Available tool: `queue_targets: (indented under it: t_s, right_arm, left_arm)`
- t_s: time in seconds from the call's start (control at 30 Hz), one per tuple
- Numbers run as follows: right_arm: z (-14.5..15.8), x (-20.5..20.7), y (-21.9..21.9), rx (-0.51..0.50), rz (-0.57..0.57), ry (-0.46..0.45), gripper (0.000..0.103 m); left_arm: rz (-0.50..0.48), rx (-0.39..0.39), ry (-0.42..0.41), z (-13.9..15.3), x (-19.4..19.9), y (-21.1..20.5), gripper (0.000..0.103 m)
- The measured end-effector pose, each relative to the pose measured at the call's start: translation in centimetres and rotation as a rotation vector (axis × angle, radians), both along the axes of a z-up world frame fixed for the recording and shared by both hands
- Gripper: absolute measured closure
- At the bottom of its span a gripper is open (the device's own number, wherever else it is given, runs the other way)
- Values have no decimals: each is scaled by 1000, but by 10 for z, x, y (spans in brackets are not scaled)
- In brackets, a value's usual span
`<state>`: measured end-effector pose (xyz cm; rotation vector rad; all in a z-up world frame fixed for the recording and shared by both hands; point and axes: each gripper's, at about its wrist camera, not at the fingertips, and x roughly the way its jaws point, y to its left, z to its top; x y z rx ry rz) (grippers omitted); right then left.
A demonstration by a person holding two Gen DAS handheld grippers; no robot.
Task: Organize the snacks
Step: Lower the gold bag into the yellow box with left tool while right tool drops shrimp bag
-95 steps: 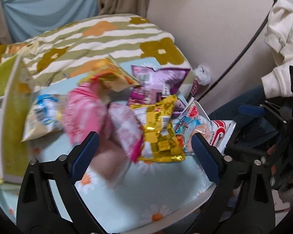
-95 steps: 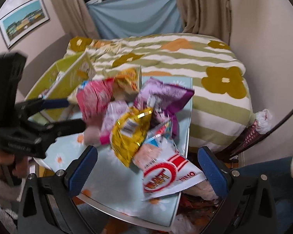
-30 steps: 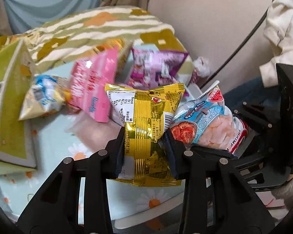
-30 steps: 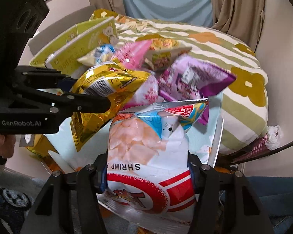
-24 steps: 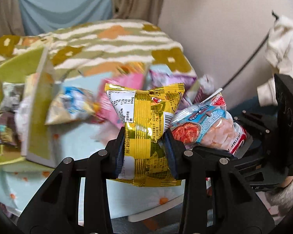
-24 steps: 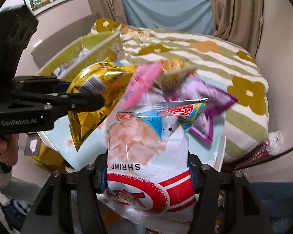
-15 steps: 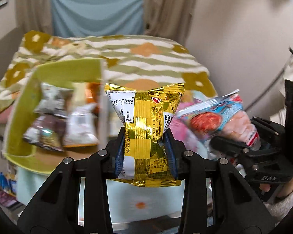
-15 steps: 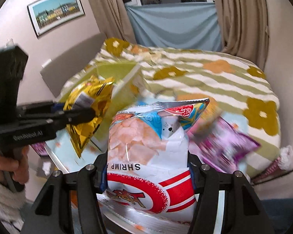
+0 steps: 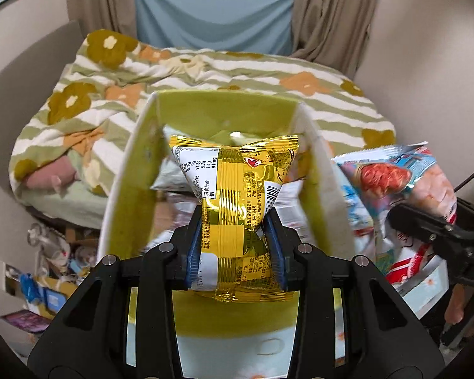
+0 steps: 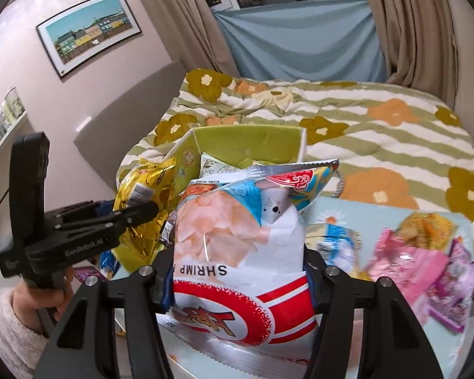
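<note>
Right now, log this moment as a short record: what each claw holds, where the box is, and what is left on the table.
left claw: shut on yellow snack bag, held in front of the box opening
right claw: shut on shrimp chips bag
green box: open, already holds several packets
table: pink packet, purple packet and others, blurred
setting: striped floral bedspread behind

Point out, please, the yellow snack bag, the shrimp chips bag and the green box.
yellow snack bag (image 9: 233,195), left wrist view, on the middle of its back seam.
shrimp chips bag (image 10: 237,246), right wrist view, on its white front.
green box (image 9: 224,110), left wrist view, on its far inner wall.
</note>
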<state>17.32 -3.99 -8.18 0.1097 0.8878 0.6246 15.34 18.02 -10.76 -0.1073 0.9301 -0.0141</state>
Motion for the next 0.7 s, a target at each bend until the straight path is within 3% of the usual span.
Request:
queue_targets:
  t_s: [0.2, 0.27, 0.3, 0.33, 0.37, 0.7]
  right_arm:
    - [-18, 10, 32, -10, -57, 65, 48]
    - [-23, 11, 38, -17, -75, 75, 48]
    - [-24, 12, 39, -20, -82, 80, 48]
    - [-27, 13, 41, -24, -94, 87, 48]
    - [-28, 14, 44, -27, -105, 92, 48]
    - [-28, 12, 58, -48, -128, 109, 48]
  left_arm:
    - [-32, 3, 39, -31, 6, 15, 63]
    - [-50, -6, 48, -39, 1, 19, 36]
    - [-48, -5, 39, -40, -3, 20, 4]
    - [-43, -3, 20, -38, -8, 23, 0]
    - [-43, -14, -7, -36, -13, 27, 0]
    - [-2, -64, 3, -32, -20, 48, 0]
